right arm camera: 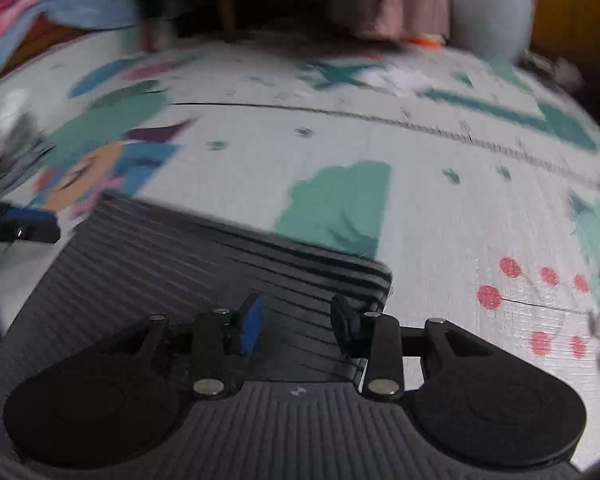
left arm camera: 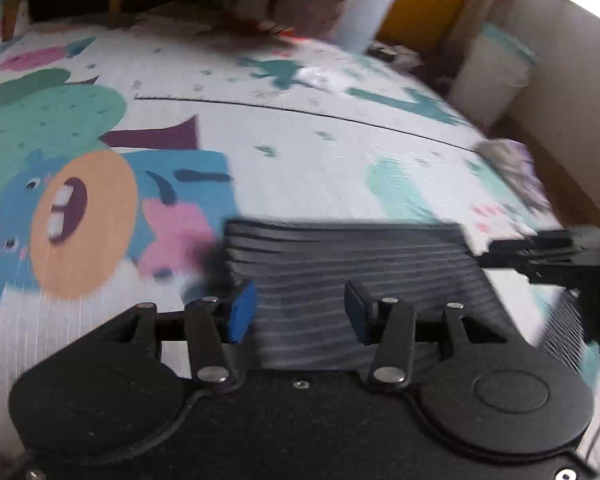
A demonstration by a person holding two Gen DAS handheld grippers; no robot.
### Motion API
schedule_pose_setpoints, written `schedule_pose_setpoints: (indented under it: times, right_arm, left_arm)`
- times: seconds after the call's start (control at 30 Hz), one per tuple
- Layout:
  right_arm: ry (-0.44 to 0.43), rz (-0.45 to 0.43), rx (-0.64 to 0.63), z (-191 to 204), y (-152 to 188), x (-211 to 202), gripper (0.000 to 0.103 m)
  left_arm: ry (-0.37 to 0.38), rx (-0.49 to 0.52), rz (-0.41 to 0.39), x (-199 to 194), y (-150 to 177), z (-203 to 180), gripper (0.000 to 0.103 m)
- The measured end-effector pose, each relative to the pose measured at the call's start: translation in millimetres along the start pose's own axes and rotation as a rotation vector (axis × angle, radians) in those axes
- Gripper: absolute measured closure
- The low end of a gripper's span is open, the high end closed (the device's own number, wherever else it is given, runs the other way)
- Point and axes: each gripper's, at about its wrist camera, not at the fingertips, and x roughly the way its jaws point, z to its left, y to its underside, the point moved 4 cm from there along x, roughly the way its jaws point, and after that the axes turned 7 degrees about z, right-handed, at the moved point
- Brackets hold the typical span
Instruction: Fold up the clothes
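Garment (left arm camera: 340,264), grey-striped and folded, lies flat on mat (left arm camera: 300,152) at 6 o'clock beneath both grippers (left arm camera: 298,312) (right arm camera: 296,322), jaws released and empty; lift clear vertically, avoiding snagging edge.

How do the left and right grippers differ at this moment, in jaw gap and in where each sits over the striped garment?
The left gripper shows a wider jaw gap than the right gripper. The left hangs over the striped garment near its left edge; the right hangs near its right corner. Shared: both are open, nothing pinched, over the folded cloth on the play mat.
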Motion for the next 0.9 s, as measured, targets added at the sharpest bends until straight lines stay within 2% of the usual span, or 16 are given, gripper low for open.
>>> schedule_pose_setpoints:
  times: [0.1,0.23,0.3,0.37,0.4,0.43,0.47,0.5,0.53,0.6,0.67,0.73,0.77,0.83,0.9]
  right_arm:
    - [-0.009,-0.017,-0.043,20,43,-36,0.064]
    - [-0.002,-0.02,-0.015,55,110,-73,0.065]
    - [0.003,-0.012,-0.028,79,139,-85,0.065]
    - [0.01,-0.001,-0.053,99,159,-91,0.066]
    - [0.018,0.018,-0.073,106,166,-89,0.066]
    - [0.031,0.05,-0.087,109,173,-85,0.066]
    - [0.035,0.065,-0.073,108,179,-84,0.066]
    - [0.03,0.064,-0.031,104,184,-85,0.066]
    - [0.031,0.069,-0.001,100,186,-88,0.065]
    - [0.066,0.09,-0.042,102,181,-95,0.065]
    - [0.077,0.078,-0.093,111,174,-101,0.065]
    - [0.044,0.04,-0.131,127,166,-105,0.065]
    - [0.02,0.035,-0.162,139,164,-103,0.065]
    - [-0.008,0.066,-0.237,158,169,-95,0.065]
    - [-0.005,0.106,-0.285,166,184,-92,0.064]
  left_arm:
    - [0.017,0.079,-0.02,-32,42,-23,0.056]
    - [0.001,0.147,0.033,-58,104,-48,0.059]
    - [0.019,0.175,0.047,-68,127,-62,0.061]
    - [0.015,0.204,0.062,-73,147,-75,0.069]
    - [0.012,0.216,0.083,-71,157,-79,0.069]
    - [0.009,0.228,0.104,-70,167,-82,0.07]
    - [-0.021,0.26,0.152,-64,180,-83,0.076]
    - [-0.055,0.31,0.168,-61,190,-84,0.076]
    - [-0.075,0.362,0.139,-64,196,-88,0.076]
    - [-0.067,0.336,0.15,-71,192,-91,0.076]
    - [-0.037,0.326,0.088,-82,185,-97,0.076]
    - [-0.014,0.327,0.048,-85,183,-102,0.076]
    - [-0.004,0.323,0.054,-81,185,-103,0.076]
    - [-0.006,0.338,0.126,-65,198,-103,0.076]
    - [0.003,0.315,0.122,-65,204,-99,0.076]
